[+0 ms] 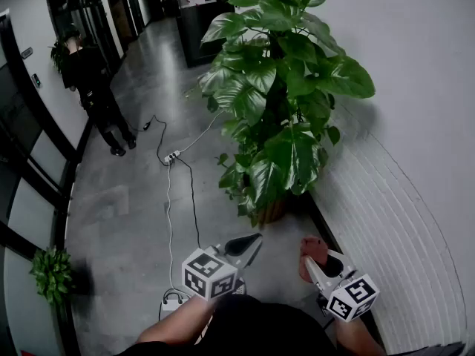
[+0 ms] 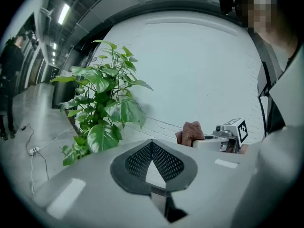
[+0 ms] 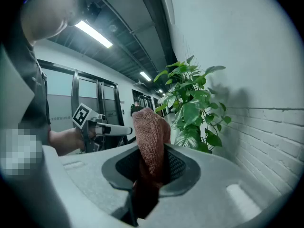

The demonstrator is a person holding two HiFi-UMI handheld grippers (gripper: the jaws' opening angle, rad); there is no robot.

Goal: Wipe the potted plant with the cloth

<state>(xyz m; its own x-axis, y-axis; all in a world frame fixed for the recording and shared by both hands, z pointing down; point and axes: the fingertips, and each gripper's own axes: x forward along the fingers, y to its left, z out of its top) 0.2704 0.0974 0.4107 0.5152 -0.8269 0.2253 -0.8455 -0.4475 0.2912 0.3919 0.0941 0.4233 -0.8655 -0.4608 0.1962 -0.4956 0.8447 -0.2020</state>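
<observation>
The right tongs point(image 3: 152, 161) squeeze the brown cloth point(image 3: 150, 127), and the left tongs point(image 2: 152, 145) are shut and empty, near the potted plant point(image 1: 276, 95).

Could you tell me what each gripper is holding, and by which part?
The right gripper clamps the reddish-brown cloth by its lower part, one end poking past the jaws. The left gripper is shut, empty.

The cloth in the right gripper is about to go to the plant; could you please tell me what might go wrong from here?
The cloth stands tall out of the right gripper; dragging over leaves could pull it free.
The left gripper is shut and empty, so unsupported leaves of the plant might bend or tear.
A cable lies on the floor near the pot: possible trip.
</observation>
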